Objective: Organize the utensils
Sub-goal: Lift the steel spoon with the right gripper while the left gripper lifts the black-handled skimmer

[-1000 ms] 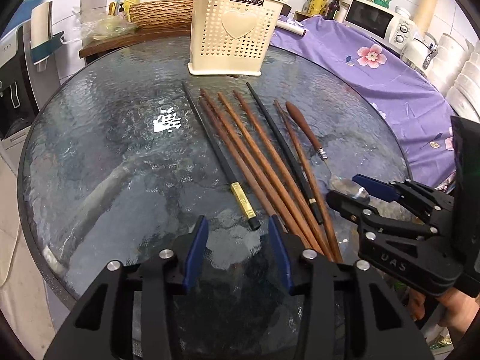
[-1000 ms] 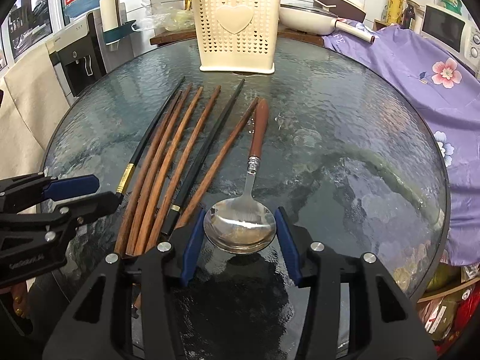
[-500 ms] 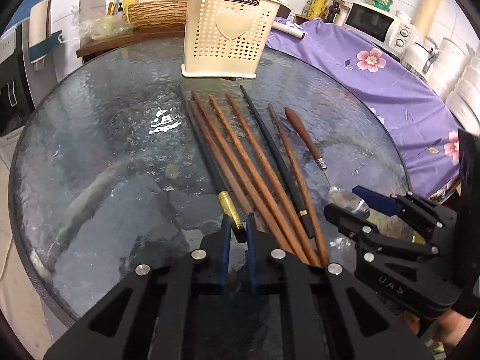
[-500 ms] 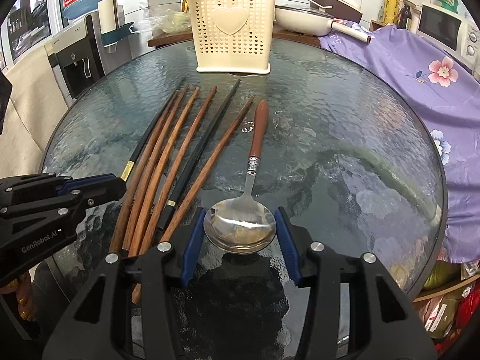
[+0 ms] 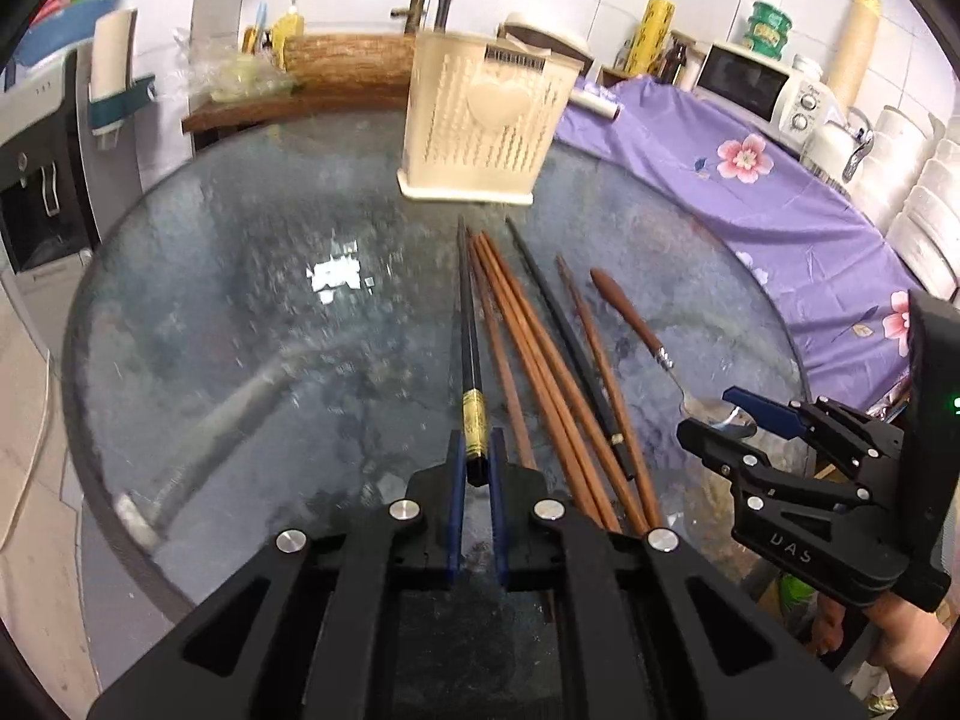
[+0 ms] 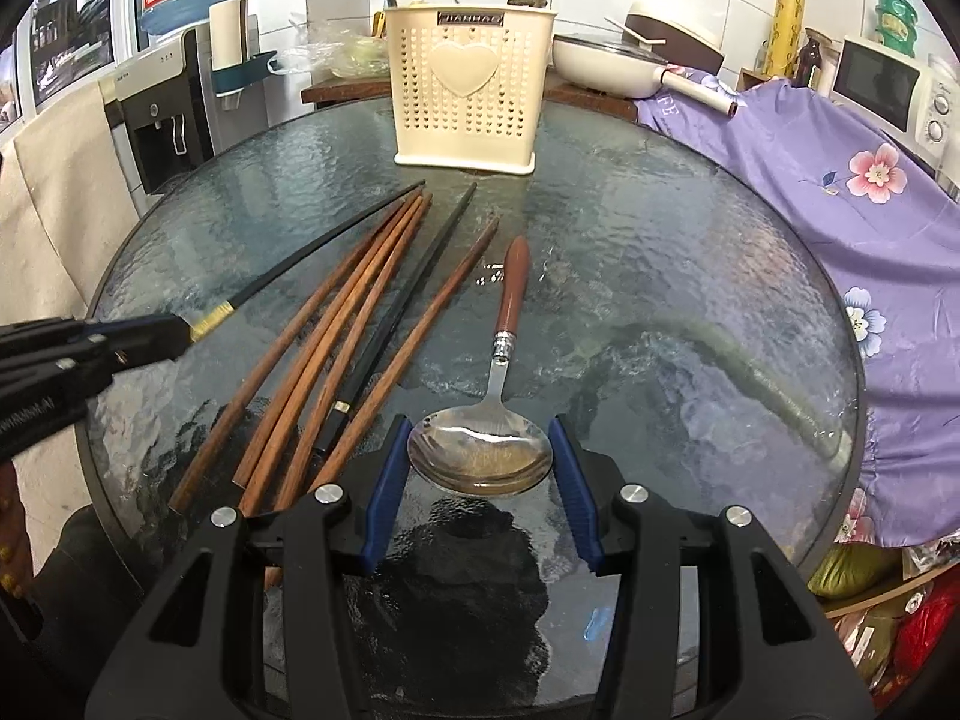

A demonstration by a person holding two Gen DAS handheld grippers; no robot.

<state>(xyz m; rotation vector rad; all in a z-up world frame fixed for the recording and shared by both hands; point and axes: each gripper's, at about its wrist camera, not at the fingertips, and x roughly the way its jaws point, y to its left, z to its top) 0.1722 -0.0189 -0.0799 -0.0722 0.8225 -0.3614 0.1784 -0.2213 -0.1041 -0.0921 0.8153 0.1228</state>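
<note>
My left gripper [image 5: 477, 459] is shut on the gold-banded end of a black chopstick [image 5: 465, 324], which slants up off the glass toward its held end [image 6: 300, 258]. In the right wrist view that gripper [image 6: 174, 333] enters from the left edge. Several brown chopsticks [image 5: 540, 372] and a second black one [image 6: 408, 288] lie side by side on the round glass table [image 5: 240, 300]. My right gripper [image 6: 479, 420] sits low at the near edge, its blue pads [image 6: 384, 480] against both sides of the steel bowl of a brown-handled spoon [image 6: 480, 450]. The cream perforated holder [image 6: 468, 90] stands at the far side.
A purple flowered cloth [image 6: 810, 180] covers the surface on the right, with a microwave [image 5: 756, 84] behind it. A white pan [image 6: 606, 66] and a wooden shelf sit behind the holder. A water dispenser [image 5: 36, 180] stands left of the table.
My left gripper closed on the gold-banded end of the black chopstick and raised that end off the glass. The right gripper and the spoon stayed where they were.
</note>
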